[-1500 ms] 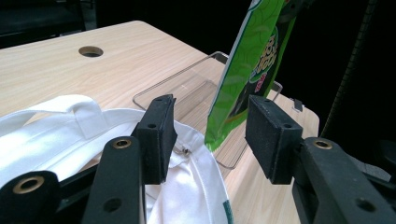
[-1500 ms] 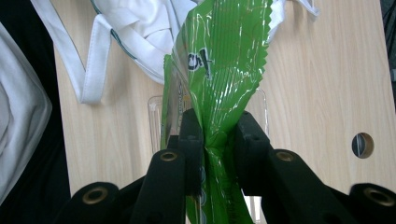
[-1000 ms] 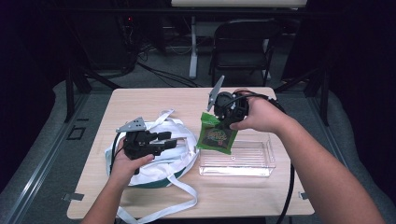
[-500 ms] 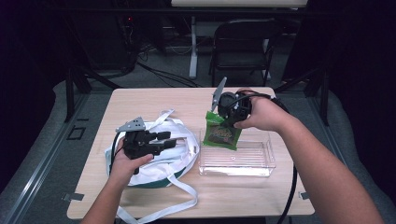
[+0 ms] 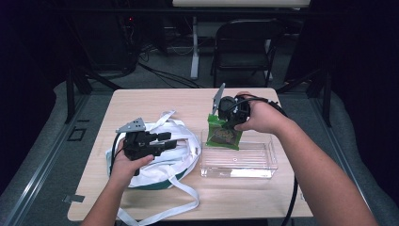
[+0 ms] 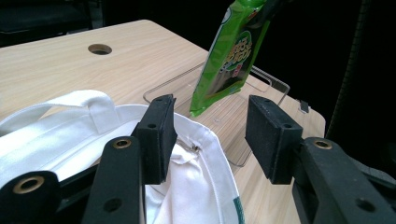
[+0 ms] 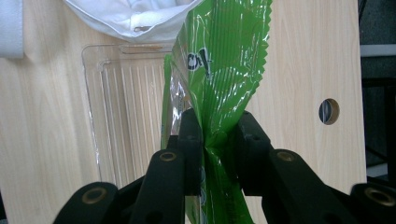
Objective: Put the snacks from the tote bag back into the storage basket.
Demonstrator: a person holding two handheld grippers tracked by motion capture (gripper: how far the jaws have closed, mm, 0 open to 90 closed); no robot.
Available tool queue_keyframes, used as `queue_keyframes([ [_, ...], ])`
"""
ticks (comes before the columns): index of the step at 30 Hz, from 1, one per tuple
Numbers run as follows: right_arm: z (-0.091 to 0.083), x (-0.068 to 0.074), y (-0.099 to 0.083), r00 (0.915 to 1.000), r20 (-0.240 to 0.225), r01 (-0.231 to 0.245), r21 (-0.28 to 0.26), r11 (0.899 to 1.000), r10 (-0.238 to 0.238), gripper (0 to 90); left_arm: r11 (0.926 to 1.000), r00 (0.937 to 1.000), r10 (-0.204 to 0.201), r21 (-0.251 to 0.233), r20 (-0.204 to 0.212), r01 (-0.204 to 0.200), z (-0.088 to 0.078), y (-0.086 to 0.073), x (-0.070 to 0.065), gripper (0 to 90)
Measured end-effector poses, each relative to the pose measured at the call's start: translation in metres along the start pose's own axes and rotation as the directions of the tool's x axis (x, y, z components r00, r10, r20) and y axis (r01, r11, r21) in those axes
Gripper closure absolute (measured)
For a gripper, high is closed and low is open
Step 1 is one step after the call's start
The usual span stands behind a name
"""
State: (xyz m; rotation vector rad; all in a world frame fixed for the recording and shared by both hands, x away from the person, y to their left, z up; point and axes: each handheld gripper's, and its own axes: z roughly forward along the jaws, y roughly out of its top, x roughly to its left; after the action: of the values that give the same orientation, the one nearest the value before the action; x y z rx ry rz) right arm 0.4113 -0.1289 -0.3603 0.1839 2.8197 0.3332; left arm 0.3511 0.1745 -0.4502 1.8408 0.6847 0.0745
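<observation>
The jaws of the right gripper (image 7: 215, 140) are clamped on the crinkled edge of a green snack packet (image 7: 224, 60), which hangs from between them, its lower end over the clear plastic tray (image 7: 126, 107) on the tabletop (image 7: 42, 140). Past the packet, at the tray's far side, lies the rim of a white cloth bag (image 7: 130, 18).

The jaws of the left gripper (image 6: 210, 135) stand apart with nothing between them, one pad resting just above the white cloth bag's (image 6: 70, 135) rim. Beyond their gap the tray (image 6: 261, 79) lies on the tabletop (image 6: 56, 65), and the green snack packet (image 6: 229, 56) hangs upright over it, held from above by the right gripper (image 5: 230, 117).
</observation>
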Motion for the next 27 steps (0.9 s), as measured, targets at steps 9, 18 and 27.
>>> queue_keyframes([
  [9, 0.015, -0.005, 0.000, 1.0000, -0.003, -0.006, 0.004, 1.000, 0.006, 75.2, 1.0000, 1.0000, -0.004, 0.004, 0.000, 0.004, 0.001, -0.001, 0.001, 51.9],
  [18, 0.032, -0.009, -0.002, 0.9999, 0.012, 0.002, 0.036, 0.999, -0.002, 75.3, 1.0000, 1.0000, -0.007, 0.002, -0.004, 0.007, 0.001, -0.002, 0.002, 52.0],
  [27, 0.043, -0.016, -0.006, 0.9998, 0.010, -0.015, 0.028, 0.999, 0.015, 75.3, 0.9999, 0.9999, -0.009, 0.003, -0.005, 0.010, 0.001, -0.002, 0.003, 52.1],
])
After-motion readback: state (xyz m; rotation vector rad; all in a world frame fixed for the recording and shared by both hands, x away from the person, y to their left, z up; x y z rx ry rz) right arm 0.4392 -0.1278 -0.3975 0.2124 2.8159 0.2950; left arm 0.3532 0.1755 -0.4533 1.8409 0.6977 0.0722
